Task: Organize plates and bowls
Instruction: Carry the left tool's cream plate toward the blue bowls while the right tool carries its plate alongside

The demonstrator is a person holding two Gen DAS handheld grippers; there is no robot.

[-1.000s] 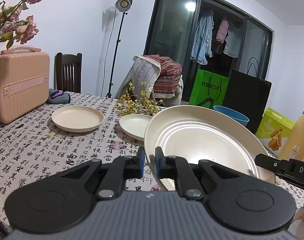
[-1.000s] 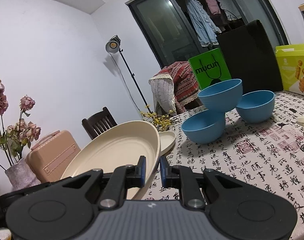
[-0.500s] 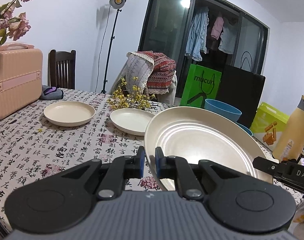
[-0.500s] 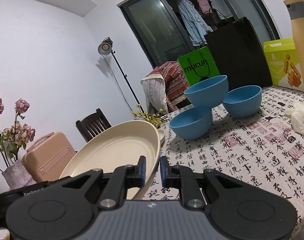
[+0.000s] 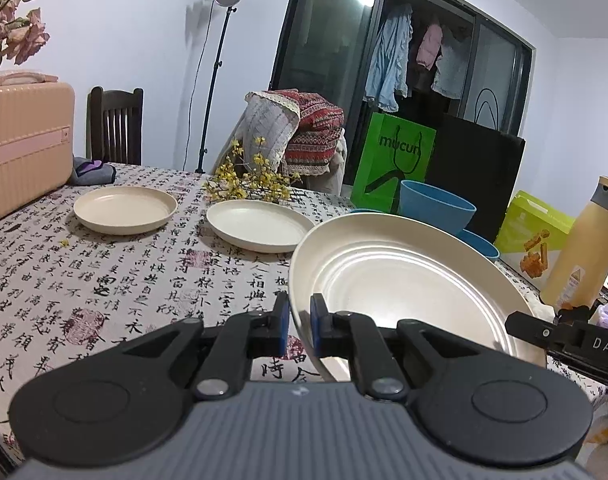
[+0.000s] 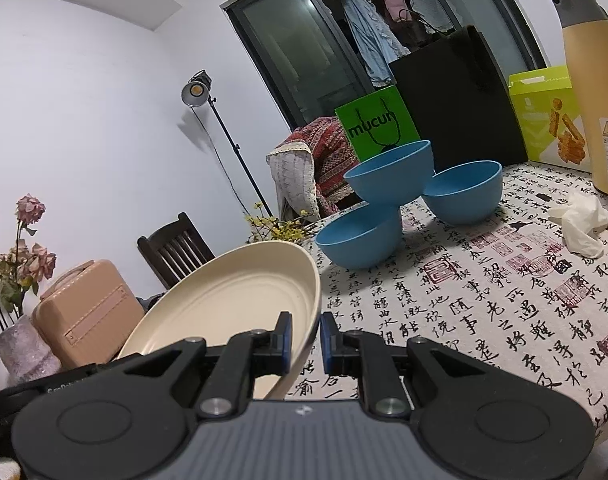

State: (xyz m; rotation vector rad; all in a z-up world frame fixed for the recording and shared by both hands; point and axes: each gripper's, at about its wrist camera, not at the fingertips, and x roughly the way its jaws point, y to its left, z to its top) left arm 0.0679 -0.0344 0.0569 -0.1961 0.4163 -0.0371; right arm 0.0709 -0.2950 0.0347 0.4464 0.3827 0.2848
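Both the left hand-held gripper (image 5: 300,322) and the right hand-held gripper (image 6: 306,340) pinch one big plate (image 5: 404,280) by its rim; behind it, a green bag (image 5: 396,164) says "mucun".

Left gripper (image 5: 300,322) pinching the rim of a large cream plate (image 5: 404,280) above a table (image 5: 104,280) covered in a calligraphy-print cloth.

The plate is tilted, its far edge higher, and the other gripper (image 5: 564,334) meets its right rim. Two smaller cream plates lie flat on the cloth further back: one to the left (image 5: 125,210), one nearer the middle (image 5: 260,226), well apart from each other. Yellow flowers (image 5: 252,178) lie just behind the middle one. Blue bowls (image 5: 438,210) show behind the held plate. A pink case (image 5: 24,148) stands at the left, a tan bottle (image 5: 584,248) at the right beside a green box (image 5: 536,232).
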